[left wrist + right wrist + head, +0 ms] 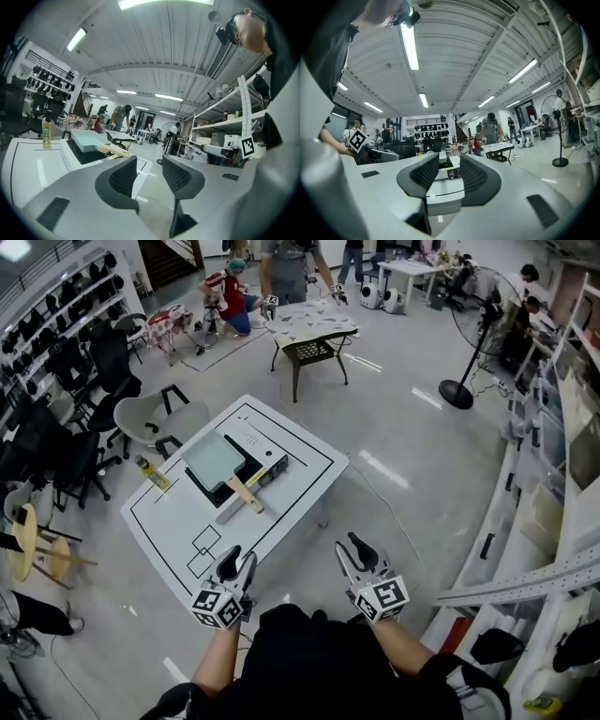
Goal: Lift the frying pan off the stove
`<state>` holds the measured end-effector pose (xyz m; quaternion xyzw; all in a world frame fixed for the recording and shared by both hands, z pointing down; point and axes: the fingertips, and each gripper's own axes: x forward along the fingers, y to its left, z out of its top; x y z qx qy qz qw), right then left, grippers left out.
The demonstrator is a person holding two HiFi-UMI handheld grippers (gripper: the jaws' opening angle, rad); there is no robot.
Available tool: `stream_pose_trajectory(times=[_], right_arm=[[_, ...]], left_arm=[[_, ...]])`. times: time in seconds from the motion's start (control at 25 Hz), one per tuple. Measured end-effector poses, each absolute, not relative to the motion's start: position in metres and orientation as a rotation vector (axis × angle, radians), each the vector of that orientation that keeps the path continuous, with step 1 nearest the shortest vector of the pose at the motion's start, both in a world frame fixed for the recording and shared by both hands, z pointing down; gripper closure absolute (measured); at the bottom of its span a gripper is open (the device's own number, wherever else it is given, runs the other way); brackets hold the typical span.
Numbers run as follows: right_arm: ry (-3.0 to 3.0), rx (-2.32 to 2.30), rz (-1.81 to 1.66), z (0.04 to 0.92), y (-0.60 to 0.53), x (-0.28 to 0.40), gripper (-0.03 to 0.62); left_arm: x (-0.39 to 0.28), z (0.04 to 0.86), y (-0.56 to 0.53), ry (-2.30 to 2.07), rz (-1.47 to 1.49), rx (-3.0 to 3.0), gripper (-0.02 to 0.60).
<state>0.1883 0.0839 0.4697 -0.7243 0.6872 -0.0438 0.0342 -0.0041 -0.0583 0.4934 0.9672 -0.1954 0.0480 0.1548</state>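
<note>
Resting on the stove (pixel 270 471) near the middle of the table (pixel 169 521), the square frying pan (pixel 214 460) looks rigid and fairly heavy, probably best taken by its wooden handle (pixel 246 493) facing the near edge, while the left gripper (pixel 236 563) and right gripper (pixel 353 553) hover short of it, jaws apart and empty.

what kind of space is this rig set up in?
Probably a robotics lab or workshop hall, not a kitchen: a white table with black marked outlines, a black pedestal fan on bare floor, and pale metal shelving along the wall.
</note>
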Motion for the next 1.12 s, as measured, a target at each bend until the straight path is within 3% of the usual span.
stream_pose_trajectory(times=[0.48,1.12], right_arm=[[2.314,-1.9,-0.299,0.487,0.01,0.196,0.447],[2.436,-1.122,-0.97,0.512,-0.115,0.185,0.437]], left_arm=[[0.0,0.506,-0.108,-0.643,0.062,2.571,0.402],[0.037,0.554,-0.192,-0.377,-0.009,2.267,0.38]])
